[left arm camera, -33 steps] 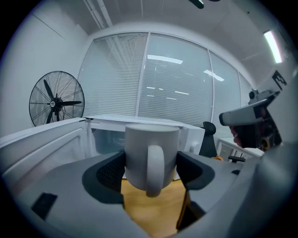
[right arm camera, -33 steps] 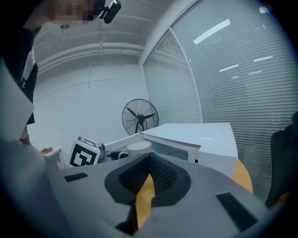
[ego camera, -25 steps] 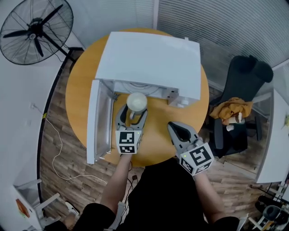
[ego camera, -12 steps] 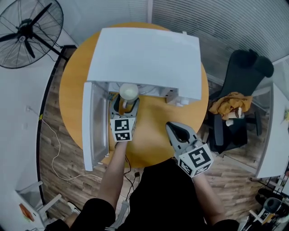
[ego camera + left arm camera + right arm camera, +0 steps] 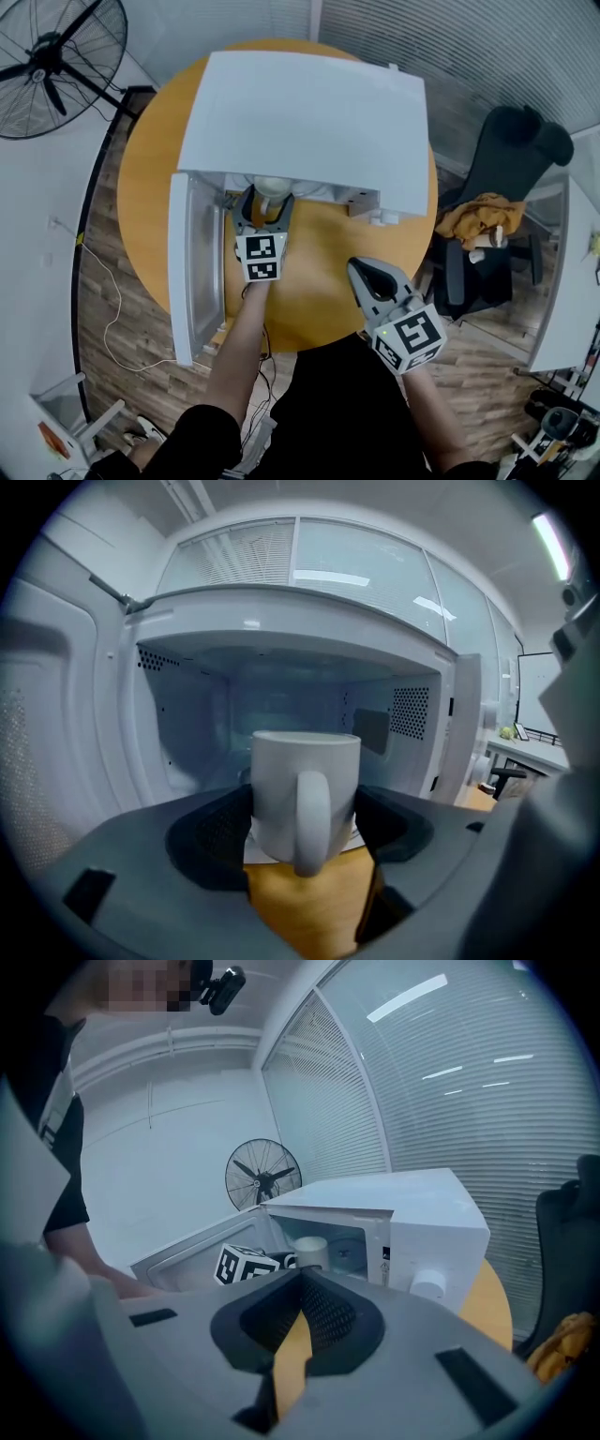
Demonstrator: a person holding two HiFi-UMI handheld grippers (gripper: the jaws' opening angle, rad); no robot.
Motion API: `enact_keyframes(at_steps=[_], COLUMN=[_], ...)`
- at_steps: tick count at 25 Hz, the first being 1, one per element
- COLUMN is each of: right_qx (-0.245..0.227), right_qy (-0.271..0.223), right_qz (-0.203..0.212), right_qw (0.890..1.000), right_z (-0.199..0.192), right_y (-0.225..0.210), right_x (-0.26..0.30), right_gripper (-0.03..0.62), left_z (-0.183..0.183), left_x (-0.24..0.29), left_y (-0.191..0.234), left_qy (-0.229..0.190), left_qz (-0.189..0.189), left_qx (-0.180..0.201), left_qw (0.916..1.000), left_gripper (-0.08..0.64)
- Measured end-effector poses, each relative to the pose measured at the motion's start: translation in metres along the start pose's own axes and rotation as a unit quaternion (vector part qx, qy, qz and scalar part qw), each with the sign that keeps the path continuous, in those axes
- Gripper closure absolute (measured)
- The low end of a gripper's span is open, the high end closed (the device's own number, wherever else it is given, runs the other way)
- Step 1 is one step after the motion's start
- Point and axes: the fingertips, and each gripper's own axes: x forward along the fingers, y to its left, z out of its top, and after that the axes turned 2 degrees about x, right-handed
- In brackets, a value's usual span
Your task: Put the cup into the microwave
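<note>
The white box-shaped microwave stands on the round orange wooden worktop with its door open. A small label on its front panel, caught only by the right gripper view, is too small to read. The left gripper clamps the white ceramic cup, which its own view shows upright at the cavity's mouth, though the head view gives only the rim. The right gripper hovers clenched on nothing.

Head view looks steeply down on the round orange wooden table and boxy white microwave; left gripper view faces close into its open cavity; right gripper view, farther back, shares that front obliquely.
</note>
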Motion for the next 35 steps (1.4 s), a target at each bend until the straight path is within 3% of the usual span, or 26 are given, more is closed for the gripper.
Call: enact_keyframes(at_steps=[16,26,35], right_qx=[0.009,0.01,0.015], right_qy=[0.012,0.023,0.019], right_qz=[-0.009,-0.003,-0.01], right_qw=[1.0,1.0,1.0], right_z=[-0.01,-0.021,-0.024], right_y=[-0.003,0.006,0.006], right_x=[0.0,-0.002,-0.008], right_gripper=[0.583,0.583,0.583], left_z=[0.006,0.015,0.016], left_x=[0.039,0.061,0.073], left_y=[0.0,-0.001,0.002], left_qy=[-0.009,-0.009,-0.005], left_qz=[0.0,-0.022,-0.023], left_qx=[0.025,0.041,0.034], left_qw=[0.9996,0.9989,0.9991], left_gripper=[0.216,0.216,0.215])
